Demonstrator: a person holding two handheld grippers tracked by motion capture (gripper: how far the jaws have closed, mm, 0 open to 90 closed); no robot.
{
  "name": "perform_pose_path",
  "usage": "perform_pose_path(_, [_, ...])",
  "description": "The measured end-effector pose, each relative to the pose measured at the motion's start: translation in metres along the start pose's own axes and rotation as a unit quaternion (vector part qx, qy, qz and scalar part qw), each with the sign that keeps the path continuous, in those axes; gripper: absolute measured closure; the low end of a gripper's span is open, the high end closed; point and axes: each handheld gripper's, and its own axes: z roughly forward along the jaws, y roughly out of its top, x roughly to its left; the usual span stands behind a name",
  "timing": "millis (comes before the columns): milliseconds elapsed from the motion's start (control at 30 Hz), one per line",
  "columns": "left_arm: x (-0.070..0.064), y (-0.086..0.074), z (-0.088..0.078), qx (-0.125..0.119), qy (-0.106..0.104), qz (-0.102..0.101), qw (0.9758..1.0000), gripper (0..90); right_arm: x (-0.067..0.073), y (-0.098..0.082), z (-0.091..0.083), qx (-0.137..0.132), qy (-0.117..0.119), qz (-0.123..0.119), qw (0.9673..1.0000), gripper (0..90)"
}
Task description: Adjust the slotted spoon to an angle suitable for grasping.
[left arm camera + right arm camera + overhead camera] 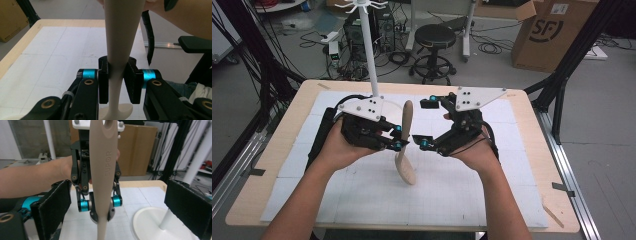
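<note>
The left tool [396,137] was pinching a pale beige spatula [405,145] by the narrow neck of its handle, its two black pads pressed against either side, as the left gripper view showed plainly [117,82]. The spatula [120,37] stood nearly upright above the middle of the tabletop [272,150], handle end up and its broad blade low, near the white gridded mat [362,200].

The right tool [427,122] hung just right of the spatula with its jaws spread wide and nothing between the pads; in the right gripper view the spatula [103,177] rose between those open jaws without touching either one.

Judging by this, the pick-up was done: the spatula was off the mat and steady in one grip. What remained seemed to be hanging it. A white stand [371,50] with hooks at its top rose from the far side of the tabletop, its round base [152,222] lying near the right tool, and the handle had a hole at its upper end suited to a hook. That transfer had not begun.

The spatula looked smooth and matte, one moulded piece, with raised letters running along the handle. It widened from the pinched neck toward the top, so the grip looked unlikely to slip downward.
</note>
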Motion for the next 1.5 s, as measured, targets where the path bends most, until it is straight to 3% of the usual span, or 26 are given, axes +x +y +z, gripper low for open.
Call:
perform_pose_path(67, [0.0,0.0,-0.001,0.0,0.0,0.0,1.0,75.2,-0.001,0.001,0.005,0.0,0.015,-0.001,0.9999,16.8])
perform_pose_path(133, [0.0,0.0,-0.001,-0.002,0.0,0.001,1.0,75.2,-0.002,0.002,0.008,-0.006,0.033,-0.003,0.9994,18.6])
perform_pose_path(433, [-0.002,0.001,-0.002,-0.002,-0.004,0.004,1.0,75.2,-0.003,0.005,0.017,-0.002,0.063,-0.007,0.998,43.2])
perform_pose_path(733, [-0.001,-0.001,-0.002,0.003,-0.004,0.001,1.0,75.2,-0.002,0.006,0.017,-0.008,0.066,-0.011,0.9977,54.5])
perform_pose_path(867, [-0.001,-0.001,0.0,0.004,-0.005,0.003,1.0,75.2,0.0,0.007,0.019,0.002,0.063,-0.024,0.9978,66.7])
perform_pose_path(1000, [-0.001,-0.002,-0.001,0.001,0.004,-0.001,1.0,75.0,0.002,0.007,0.019,0.005,0.048,-0.029,0.9984,67.8])
perform_pose_path(1133, [0.002,-0.004,-0.003,-0.012,-0.014,-0.009,0.9998,73.9,0.0,0.007,0.019,-0.005,0.057,-0.015,0.9983,68.1])
perform_pose_path(1200, [0.001,-0.005,-0.005,-0.015,-0.01,-0.012,0.9998,65.9,-0.001,0.007,0.017,-0.014,0.059,-0.006,0.9981,68.1])
perform_pose_path(1333, [0.002,-0.013,-0.009,-0.014,0.007,-0.028,0.9995,52.1,-0.003,0.008,0.012,-0.016,0.029,-0.006,0.9994,68.2])
perform_pose_path(1500, [0.007,-0.028,-0.022,-0.012,0.049,-0.061,0.9968,36.3,-0.005,0.01,0.01,-0.004,0.007,-0.003,1.0,68.1])
